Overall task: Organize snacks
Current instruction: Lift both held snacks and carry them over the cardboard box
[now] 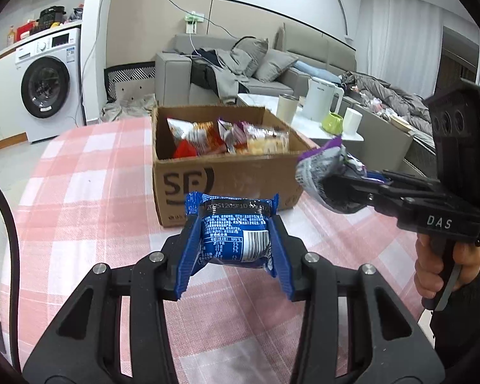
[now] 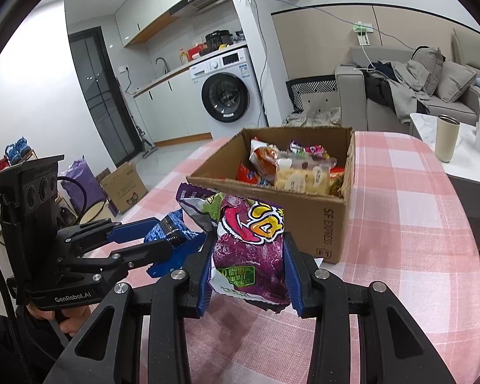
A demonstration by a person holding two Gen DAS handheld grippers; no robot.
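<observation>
Open brown cardboard box [image 1: 227,172] of snacks sits just ahead of both tongs; left gripper [image 1: 235,240] clamps a blue foil packet [image 1: 235,227], right gripper [image 2: 249,252] a purple snack bag [image 2: 252,240].

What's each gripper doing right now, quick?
Left gripper: closed on the blue snack packet.
Right gripper: closed on the purple snack bag.

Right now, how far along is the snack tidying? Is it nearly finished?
Well along, it seems. Done: several snack packets already lie in the cardboard box. In hand: the left gripper clamps a blue packet, and the right gripper clamps a purple packet, both short of the box. Left: dropping those two in. No loose snacks show on the checked tablecloth.
</observation>
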